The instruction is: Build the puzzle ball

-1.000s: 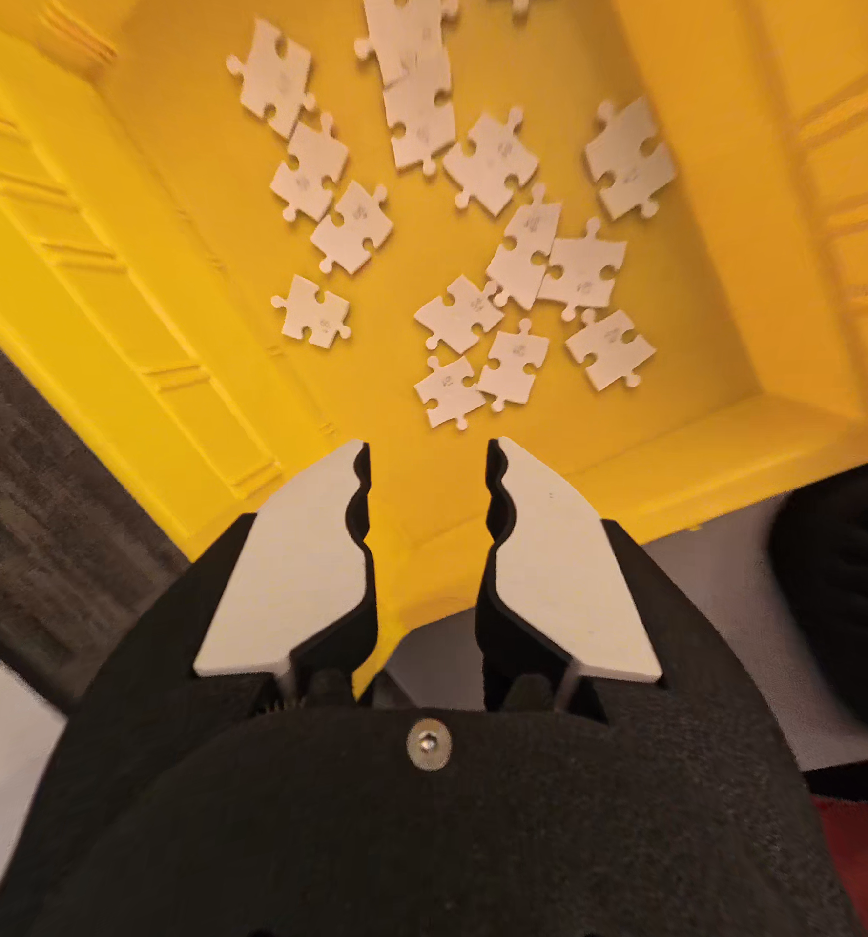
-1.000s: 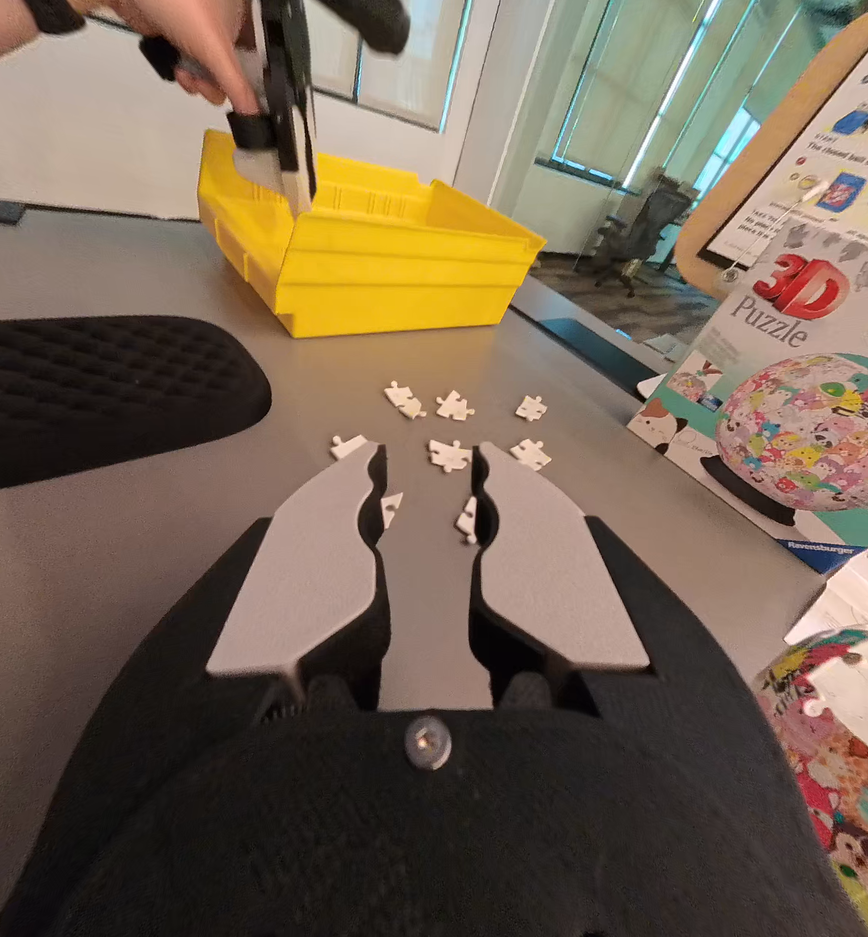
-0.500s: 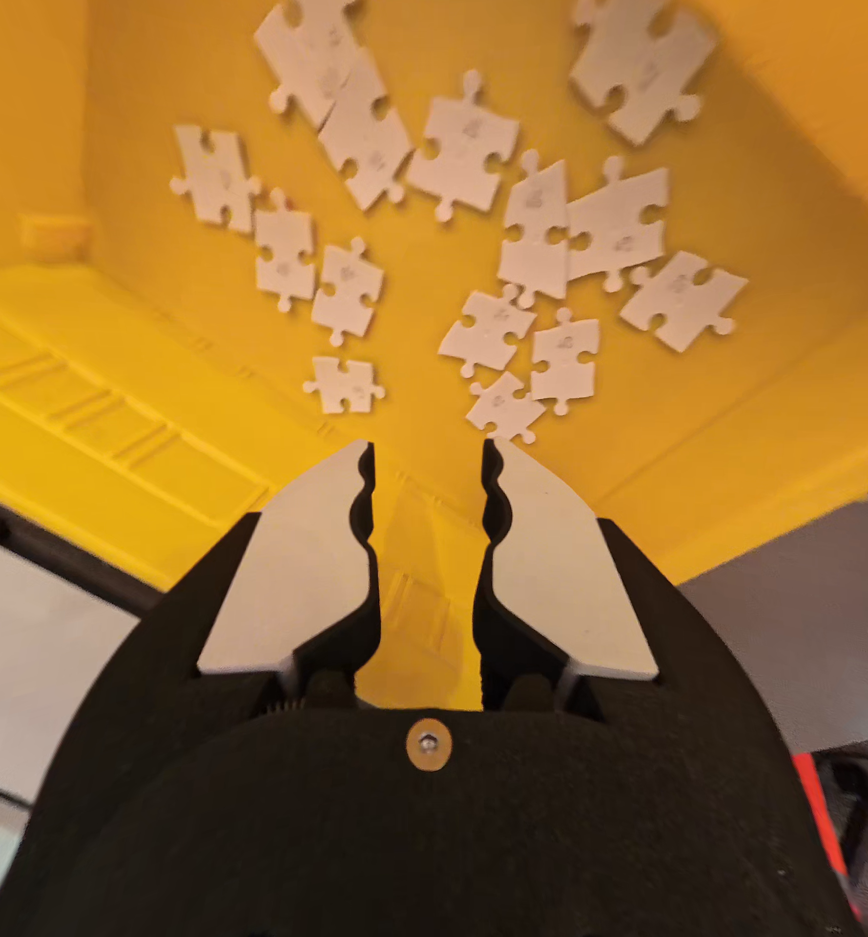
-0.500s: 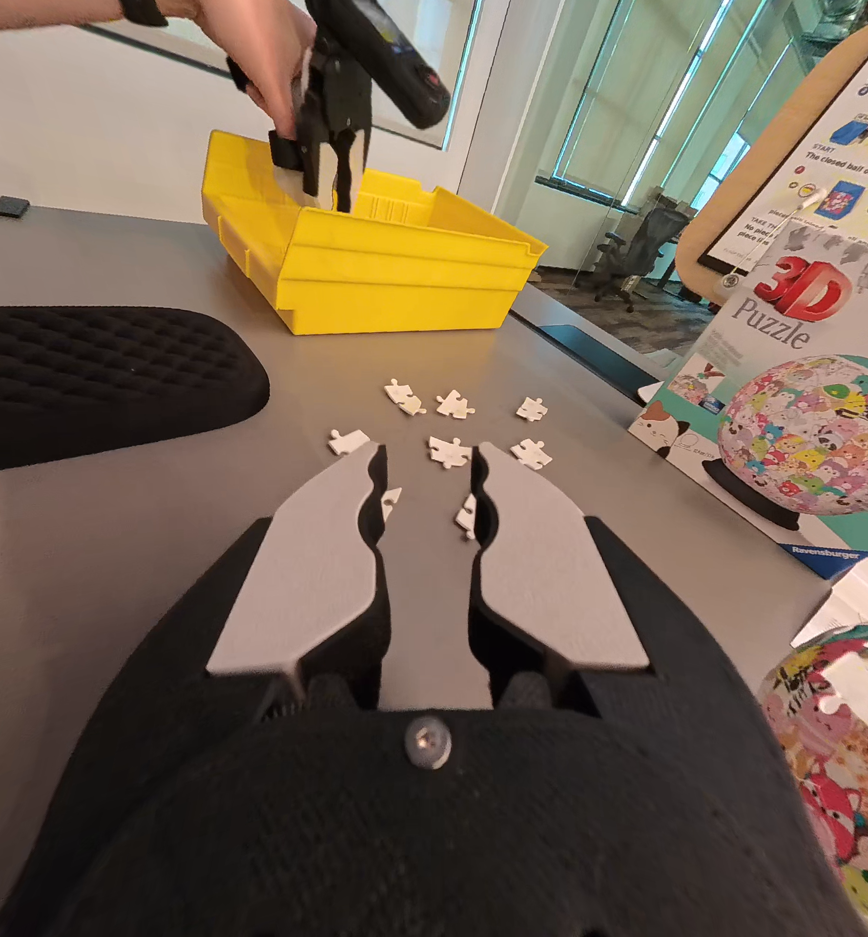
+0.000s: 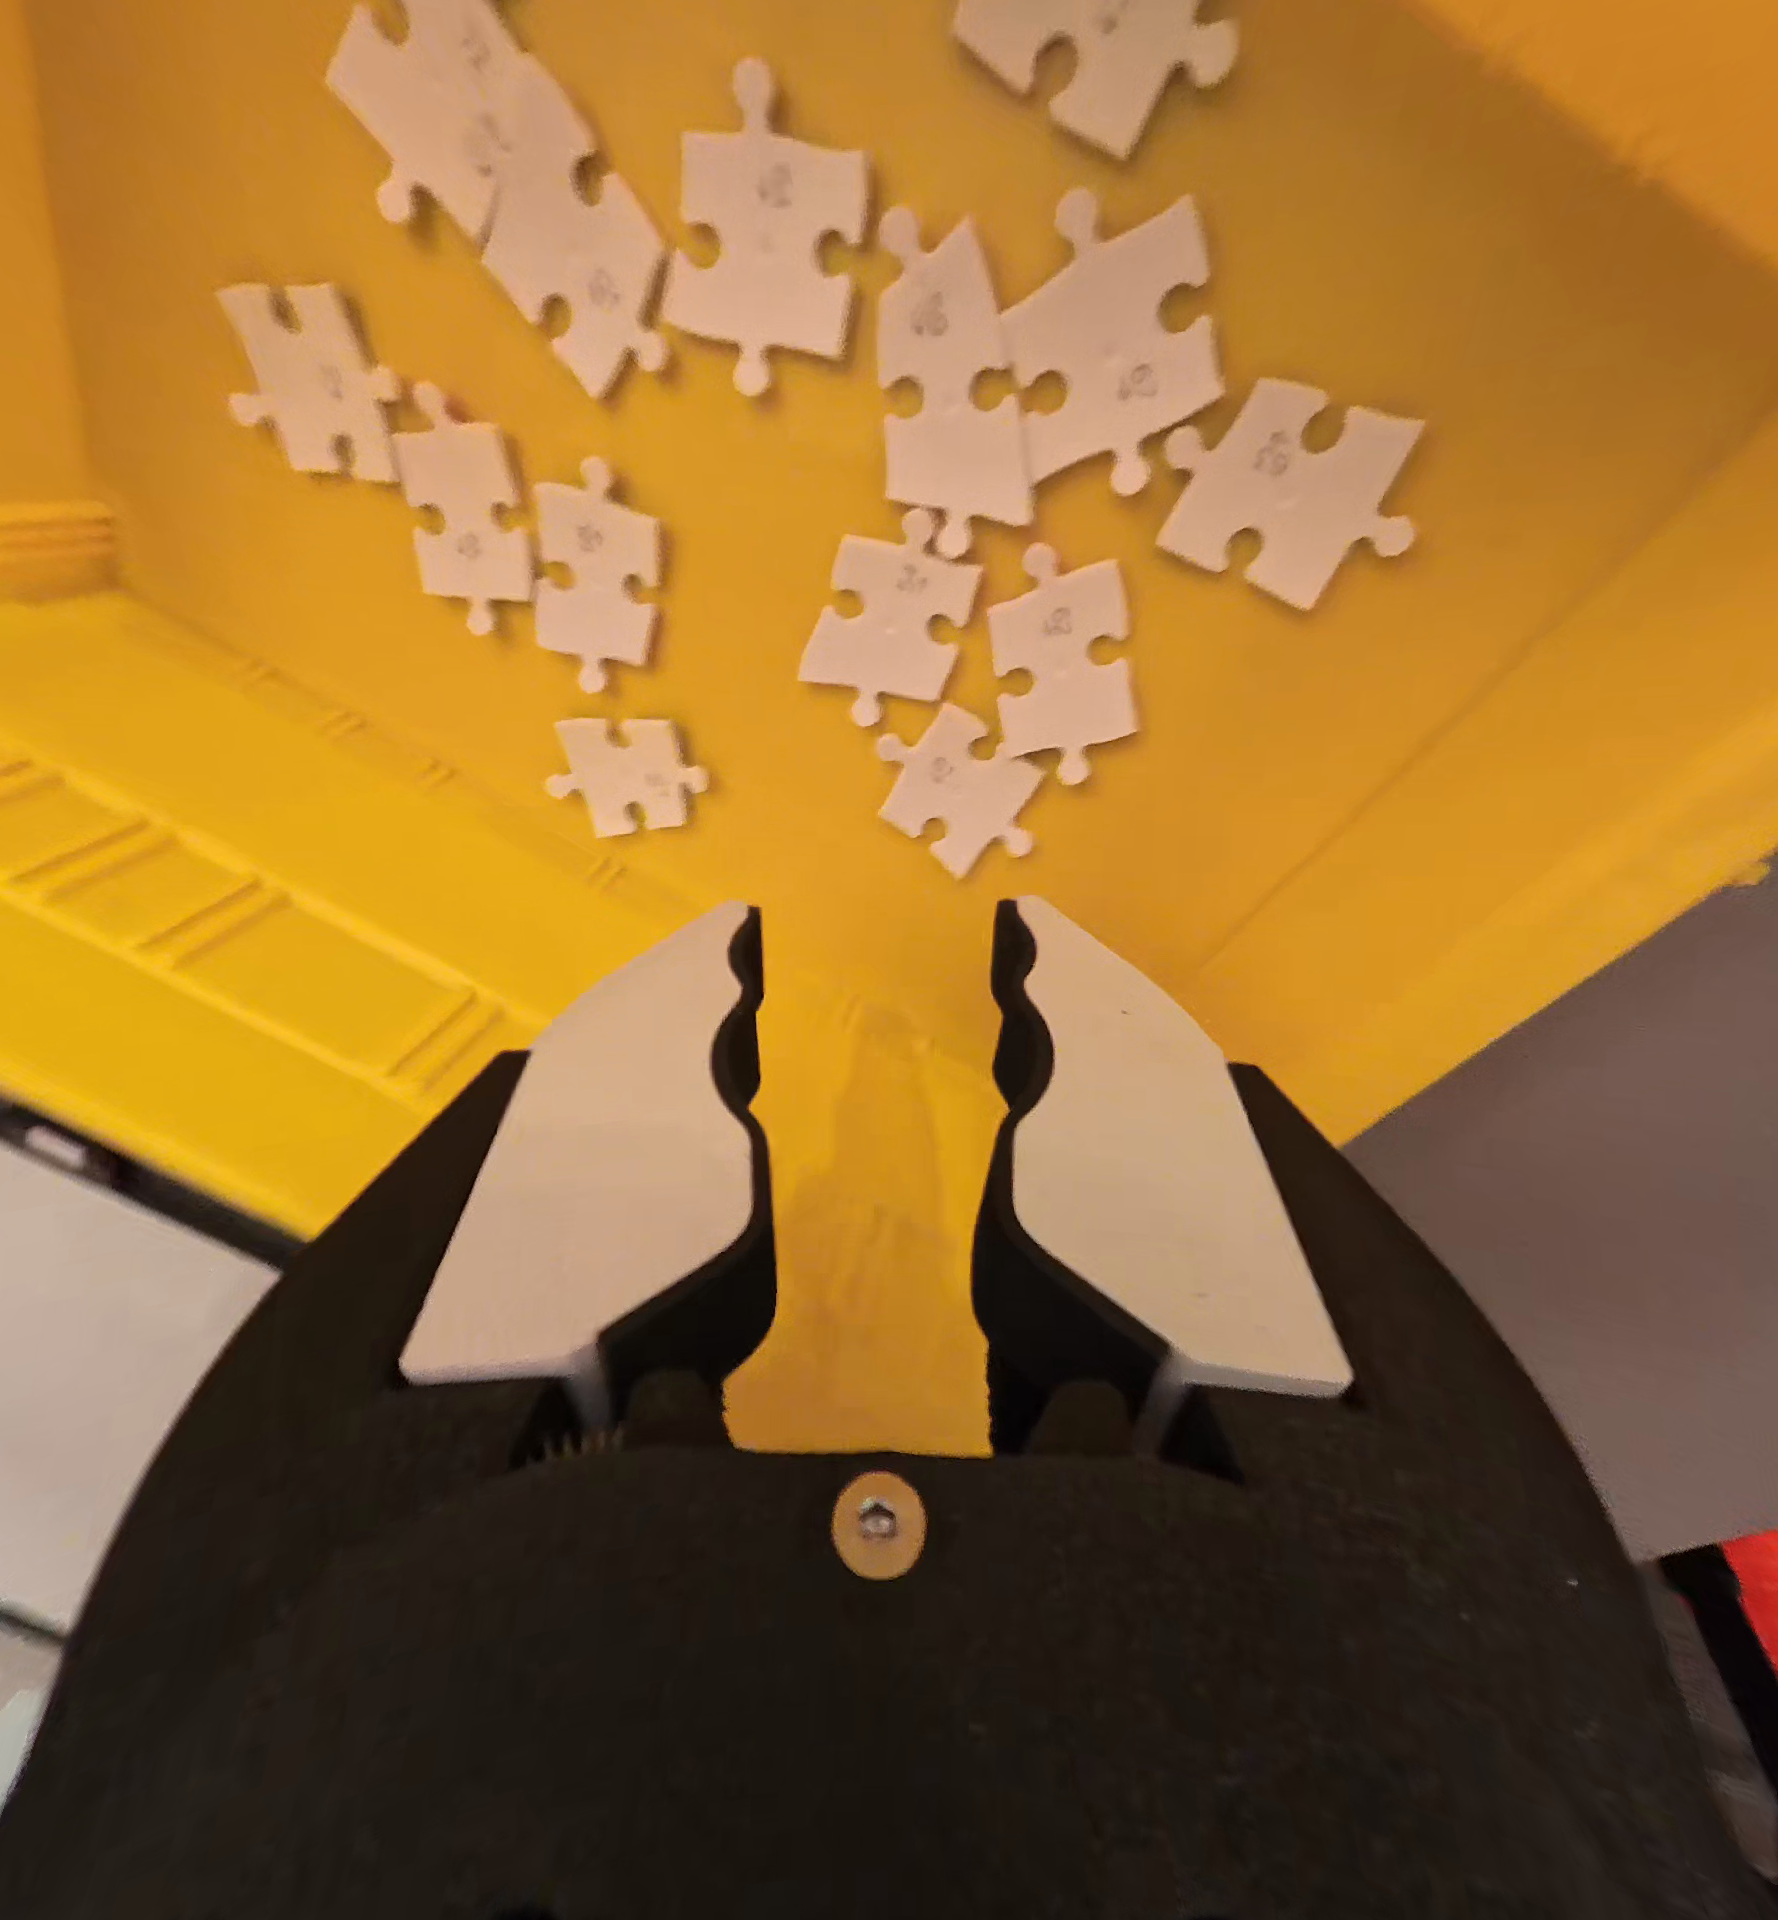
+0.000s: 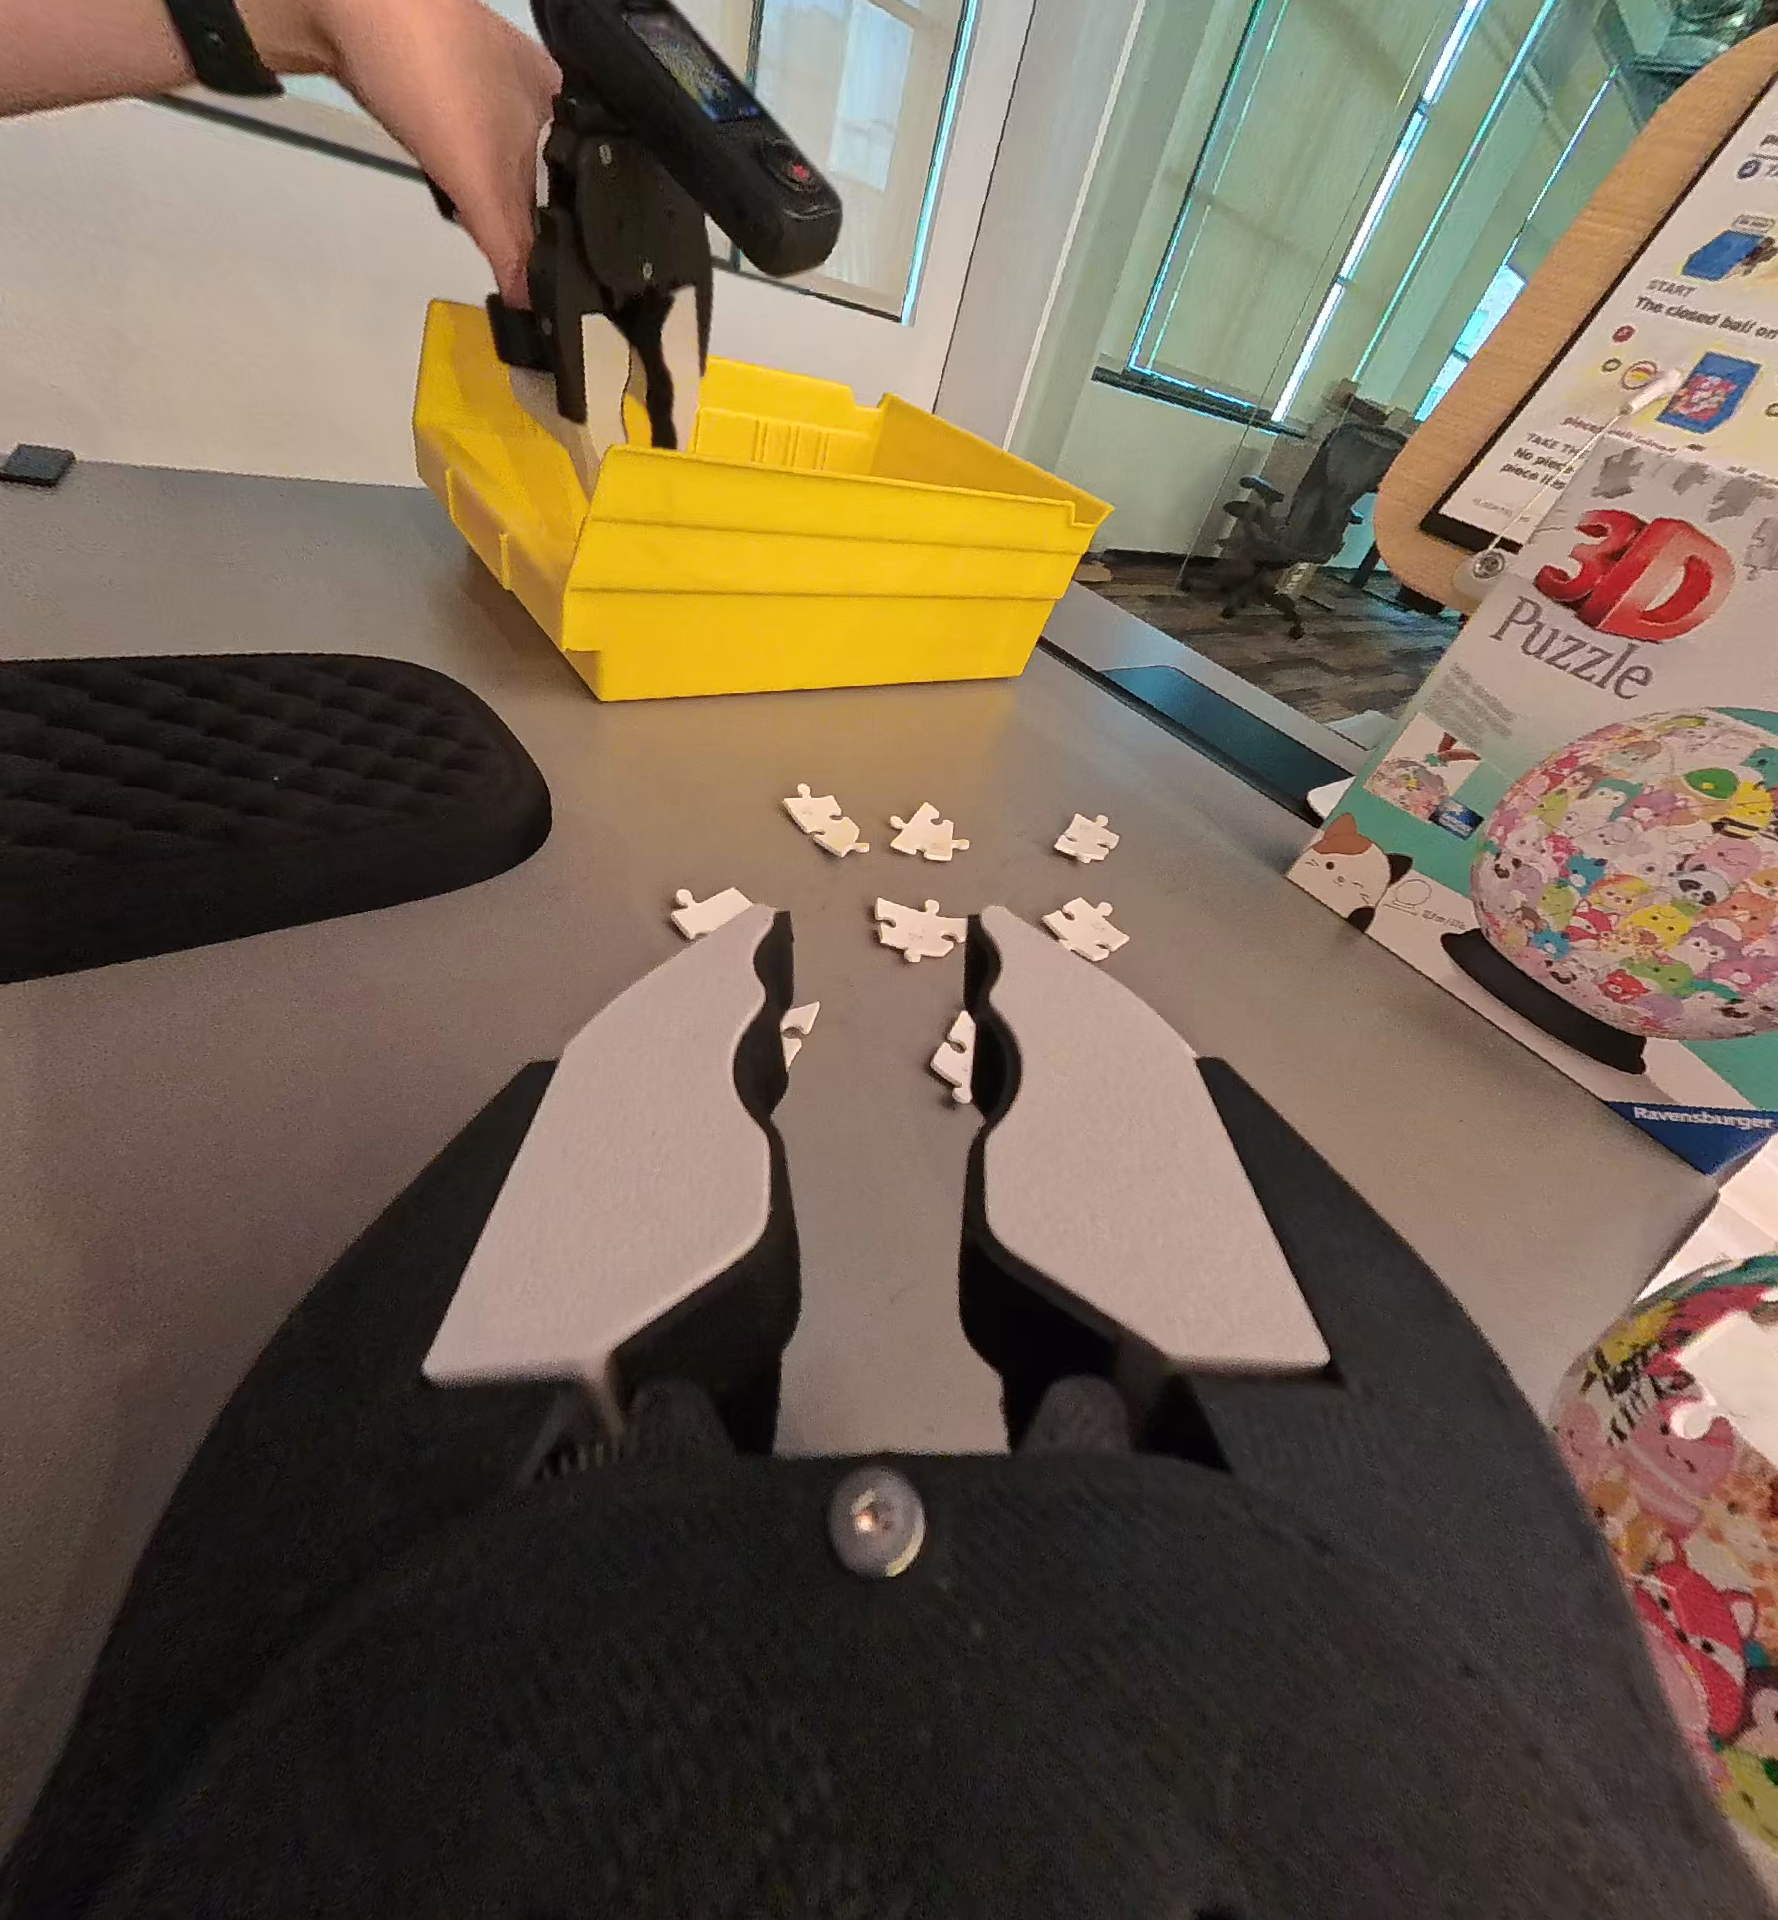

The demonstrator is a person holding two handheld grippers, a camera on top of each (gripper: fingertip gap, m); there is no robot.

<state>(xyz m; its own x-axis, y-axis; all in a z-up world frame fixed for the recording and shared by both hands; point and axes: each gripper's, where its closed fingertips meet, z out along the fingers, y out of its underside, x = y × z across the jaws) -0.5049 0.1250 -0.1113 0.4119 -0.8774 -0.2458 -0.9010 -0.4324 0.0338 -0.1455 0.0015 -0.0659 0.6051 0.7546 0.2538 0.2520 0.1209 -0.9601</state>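
left wrist view: left claw (image 5: 877,914) hangs empty, narrowly parted, over the yellow bin (image 5: 241,997); next it needs lowering onto a nearby piece (image 5: 952,795).

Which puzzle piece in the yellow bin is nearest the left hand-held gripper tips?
The tilted piece just ahead of the right finger, lowest in its cluster; the lone piece to its left sits slightly farther.

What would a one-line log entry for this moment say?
left gripper: open, empty, over pieces in yellow bin | right gripper: open, empty, above table pieces | ball: partly built
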